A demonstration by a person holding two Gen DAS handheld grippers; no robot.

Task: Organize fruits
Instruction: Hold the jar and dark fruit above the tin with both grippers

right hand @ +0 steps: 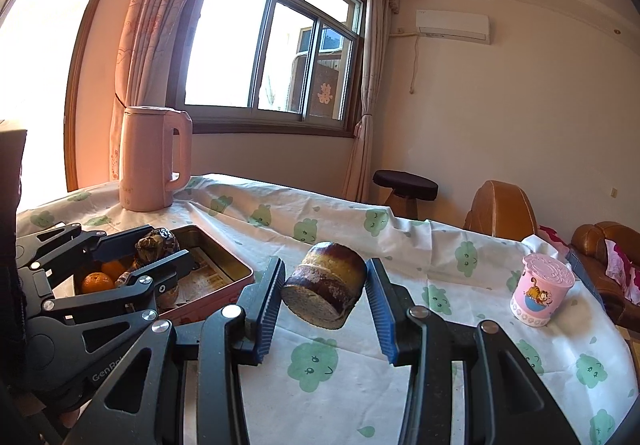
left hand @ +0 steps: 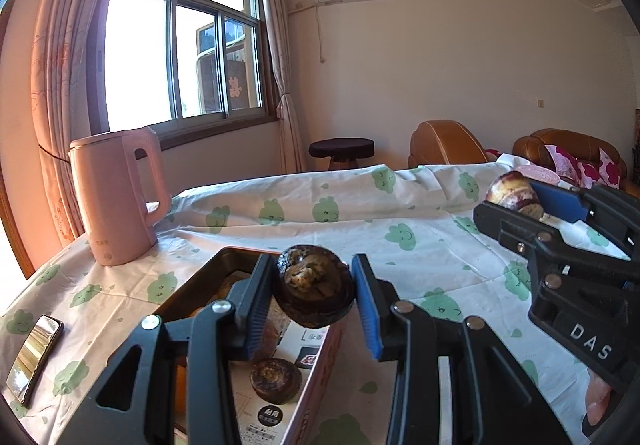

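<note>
My left gripper (left hand: pixel 314 293) clamps a dark brown, round wrinkled fruit (left hand: pixel 314 291) above the pink rectangular tin tray (right hand: pixel 224 269) at nine o'clock; my right gripper (right hand: pixel 324 295) pinches a purple-and-yellow banded fruit (right hand: pixel 324 291) over the cloud-printed white tablecloth (right hand: pixel 420 257).

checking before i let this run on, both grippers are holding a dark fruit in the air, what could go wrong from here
1. The left gripper pinches a round dark fruit above the tin's edge; a slip might send it onto the tablecloth.
2. The right gripper's tilted fruit hangs over cloth, well clear of the tin, and could roll if dropped.
3. The two grippers are close together and may collide over the tin.
</note>
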